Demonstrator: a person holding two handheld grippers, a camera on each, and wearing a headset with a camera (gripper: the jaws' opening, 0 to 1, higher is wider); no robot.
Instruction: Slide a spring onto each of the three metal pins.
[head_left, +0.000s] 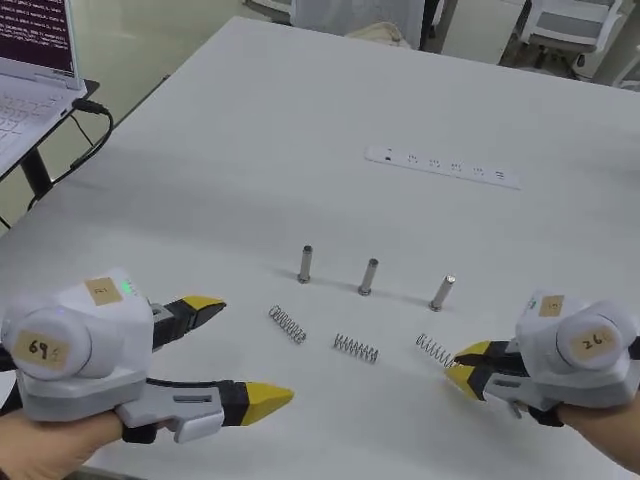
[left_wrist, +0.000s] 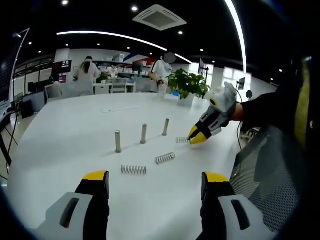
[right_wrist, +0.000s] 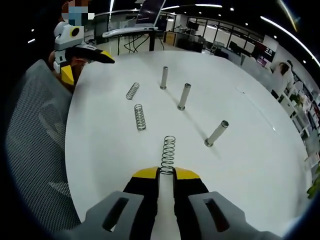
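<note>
The right gripper (right_wrist: 166, 172) has its fingers (right_wrist: 146, 173) drawn to a narrow slit around the near end of the right spring (right_wrist: 168, 148). The last coils are hidden between the yellow tips, so how firmly they bite is hard to make out. The rest of that spring lies flat on the white worktop (head_left: 250, 150), pointing away from the tips, near the right pin (head_left: 443, 292) but apart from it.

The left gripper (left_wrist: 155, 176) holds nothing, its fingers spread wide over bare worktop. Just beyond them lies the left spring (left_wrist: 133, 170), with the middle spring (left_wrist: 165, 158) further off; both are loose and clear of the pins.

The left pin (head_left: 306, 264) and middle pin (head_left: 368, 277) stand in a row with the right one, all three bare.

The left gripper view catches the right gripper side-on, tip at the spring, where the head view has the tips covering that end. In the head view a power strip (head_left: 442, 166) lies beyond the pins, and a laptop (head_left: 30, 60) is cut off at the left edge.
</note>
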